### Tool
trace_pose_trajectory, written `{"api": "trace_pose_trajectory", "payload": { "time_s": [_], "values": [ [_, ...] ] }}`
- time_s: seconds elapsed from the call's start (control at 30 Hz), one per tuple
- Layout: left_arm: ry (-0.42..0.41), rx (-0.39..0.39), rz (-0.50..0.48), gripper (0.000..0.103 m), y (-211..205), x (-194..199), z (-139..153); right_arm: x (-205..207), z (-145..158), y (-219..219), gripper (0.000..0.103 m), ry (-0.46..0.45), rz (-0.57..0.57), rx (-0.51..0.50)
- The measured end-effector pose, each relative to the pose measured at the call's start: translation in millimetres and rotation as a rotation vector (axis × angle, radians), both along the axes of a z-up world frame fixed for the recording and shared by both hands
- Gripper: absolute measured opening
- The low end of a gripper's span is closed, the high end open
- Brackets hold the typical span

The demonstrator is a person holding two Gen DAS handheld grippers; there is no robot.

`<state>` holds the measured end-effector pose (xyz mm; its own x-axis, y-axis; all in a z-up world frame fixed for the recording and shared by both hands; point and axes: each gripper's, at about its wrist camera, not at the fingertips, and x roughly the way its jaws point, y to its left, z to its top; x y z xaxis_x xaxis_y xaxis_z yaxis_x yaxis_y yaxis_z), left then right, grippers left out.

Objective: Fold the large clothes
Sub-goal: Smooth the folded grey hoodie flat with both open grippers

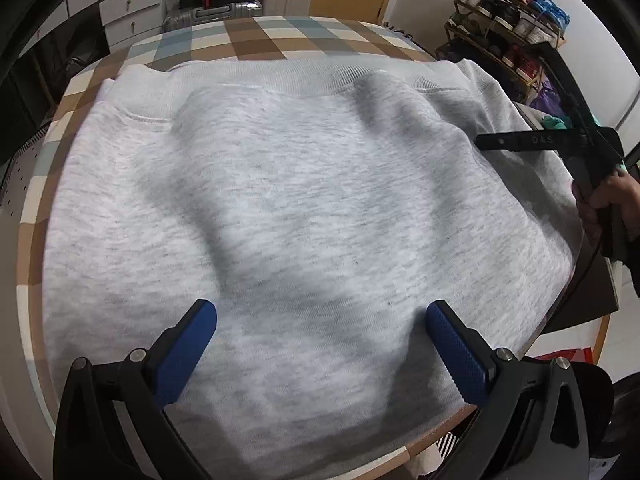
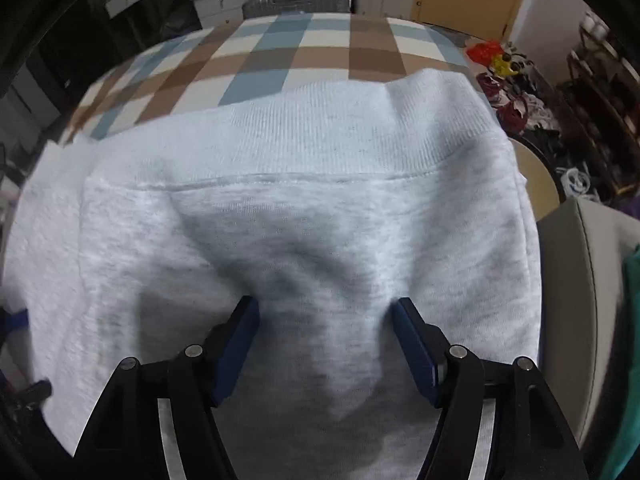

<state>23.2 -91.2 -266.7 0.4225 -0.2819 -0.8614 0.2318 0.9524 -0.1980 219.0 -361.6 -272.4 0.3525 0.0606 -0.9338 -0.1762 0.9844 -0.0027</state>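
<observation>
A light grey sweatshirt (image 1: 280,200) lies spread on a checked cloth surface (image 1: 256,36), its ribbed hem (image 2: 340,136) on the far side. My left gripper (image 1: 320,320) hangs just above the near part of the cloth, open wide, nothing between its blue pads (image 1: 188,352). My right gripper (image 2: 326,320) is over the right half of the sweatshirt (image 2: 280,240). Its jaws stand apart with their tips down at the fabric, and a soft hump of cloth rises between them. In the left wrist view a hand (image 1: 600,200) holds that gripper at the garment's right edge.
The checked surface (image 2: 280,52) shows beyond the hem. A shoe rack (image 1: 516,16) stands at the far right, white drawers (image 1: 124,4) and a suitcase (image 2: 296,0) behind. A grey cushion edge (image 2: 580,272) and teal cloth (image 2: 630,320) lie to the right.
</observation>
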Motion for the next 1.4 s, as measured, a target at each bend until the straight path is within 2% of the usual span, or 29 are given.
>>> {"api": "trace_pose_trajectory", "payload": {
  "time_s": [0.07, 0.13, 0.2, 0.27, 0.33, 0.4, 0.43, 0.53, 0.57, 0.63, 0.7, 0.73, 0.77, 0.8, 0.87, 0.9, 0.93, 1.0, 1.07, 1.1, 1.13, 1.17, 1.2, 1.23, 1.3, 1.33, 1.4],
  "values": [
    [-0.034, 0.016, 0.042, 0.102, 8, -4, 7, -18, 17, 1, 0.054, -0.037, 0.026, 0.014],
    [-0.084, 0.012, 0.090, 0.102, 21, -8, 15, -41, 34, 5, 0.054, -0.085, 0.074, 0.033],
    [-0.088, -0.015, 0.121, 0.102, 33, -8, 16, -68, 42, 10, 0.054, -0.106, 0.107, 0.026],
    [-0.064, -0.022, 0.160, 0.102, 43, -4, 11, -85, 30, 9, 0.054, -0.079, 0.107, 0.013],
    [-0.028, -0.007, 0.187, 0.102, 48, 1, 2, -89, 3, 10, 0.057, -0.034, 0.104, -0.018],
    [0.007, 0.038, 0.187, 0.102, 49, 7, -8, -104, -9, 13, 0.059, -0.153, 0.099, -0.024],
    [0.018, 0.059, 0.179, 0.102, 48, 9, -12, -109, -9, 15, 0.059, -0.180, 0.076, -0.035],
    [0.024, 0.067, 0.173, 0.102, 51, 12, -15, -114, -3, 21, 0.059, -0.176, 0.027, -0.050],
    [0.024, 0.049, 0.194, 0.101, 56, 12, -12, -115, 3, 22, 0.056, -0.176, 0.026, -0.045],
    [-0.001, -0.034, 0.227, 0.098, 69, 5, 2, -122, 19, 18, 0.056, -0.202, 0.021, 0.014],
    [-0.077, -0.118, 0.217, 0.098, 75, -5, 18, -128, 32, 17, 0.057, -0.241, 0.026, 0.032],
    [-0.122, -0.135, 0.210, 0.098, 78, -10, 26, -132, 34, 16, 0.057, -0.254, 0.032, 0.014],
    [-0.152, -0.115, 0.217, 0.098, 79, -11, 29, -133, 32, 16, 0.057, -0.263, 0.030, -0.023],
    [-0.144, -0.075, 0.225, 0.098, 78, -8, 25, -129, 24, 14, 0.057, -0.251, 0.023, -0.067],
    [-0.040, -0.011, 0.239, 0.098, 79, 7, 1, -122, -1, 8, 0.057, -0.186, 0.009, -0.099],
    [0.025, 0.012, 0.242, 0.098, 81, 14, -13, -122, -7, 6, 0.057, -0.209, 0.022, -0.088],
    [0.049, 0.049, 0.242, 0.101, 81, 19, -22, -123, -8, 7, 0.057, -0.249, 0.044, -0.101],
    [0.028, 0.067, 0.246, 0.101, 81, 22, -17, -122, -8, 9, 0.057, -0.249, 0.027, -0.102],
    [-0.033, 0.108, 0.284, 0.095, 81, 18, -1, -120, 0, 10, 0.057, -0.220, 0.007, -0.088],
    [-0.100, 0.076, 0.279, 0.095, 78, 14, 17, -120, 7, 9, 0.057, -0.222, 0.009, -0.061],
    [-0.152, 0.002, 0.253, 0.095, 76, 11, 32, -122, 14, 7, 0.057, -0.241, 0.008, -0.031],
    [-0.206, -0.110, 0.212, 0.096, 72, 9, 50, -124, 19, 7, 0.057, -0.266, -0.003, -0.016],
    [-0.238, -0.176, 0.186, 0.097, 66, 10, 63, -128, 26, 4, 0.057, -0.295, -0.022, 0.006],
    [-0.247, -0.190, 0.159, 0.097, 57, 16, 72, -130, 31, 1, 0.057, -0.308, -0.036, 0.034],
    [-0.236, -0.132, 0.124, 0.097, 34, 33, 73, -128, 27, -1, 0.058, -0.296, -0.064, 0.071],
    [-0.218, -0.081, 0.117, 0.097, 23, 49, 65, -126, 25, -2, 0.058, -0.290, -0.075, 0.074],
    [-0.133, -0.056, 0.108, 0.096, 15, 69, 40, -122, 17, -5, 0.058, -0.279, -0.100, 0.072]
  ]
}}
